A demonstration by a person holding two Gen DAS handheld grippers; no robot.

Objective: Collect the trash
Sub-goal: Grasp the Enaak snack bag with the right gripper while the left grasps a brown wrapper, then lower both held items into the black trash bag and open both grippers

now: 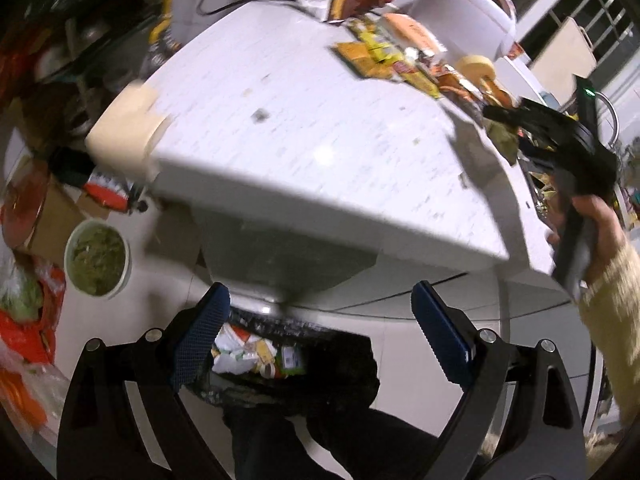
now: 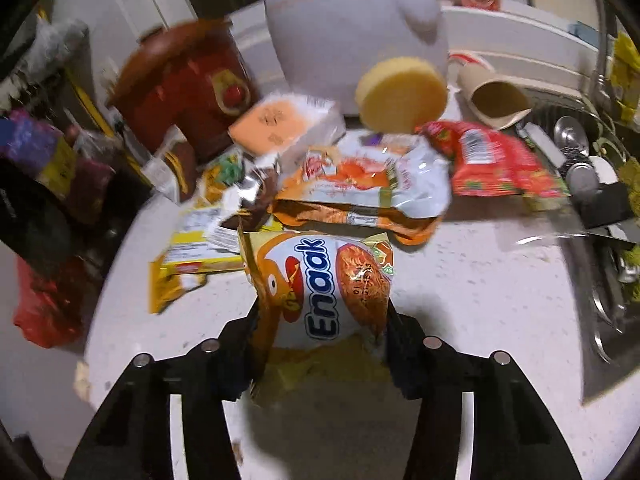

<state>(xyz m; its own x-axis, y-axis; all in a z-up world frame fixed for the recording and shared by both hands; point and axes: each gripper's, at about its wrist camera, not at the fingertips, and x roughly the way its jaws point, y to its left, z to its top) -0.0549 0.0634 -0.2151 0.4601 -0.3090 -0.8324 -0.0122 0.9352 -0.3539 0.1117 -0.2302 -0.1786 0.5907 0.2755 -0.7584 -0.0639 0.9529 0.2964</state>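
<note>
Your right hand-held gripper (image 2: pixel 322 316) is pinching the Enaak noodle packet (image 2: pixel 320 284) between its fingers, lifted just above the white counter (image 2: pixel 480 288). Beyond it lie a yellow wrapper (image 2: pixel 188 268) and an orange-and-white wrapper (image 2: pixel 368 188), then a red wrapper (image 2: pixel 492 160), a yellow sponge (image 2: pixel 400 94) and a white cooker (image 2: pixel 352 28). Your left hand-held gripper (image 1: pixel 320 332) is spread wide with nothing between its fingers, above a black trash bag (image 1: pixel 320 368) holding scraps, below the counter's edge.
</note>
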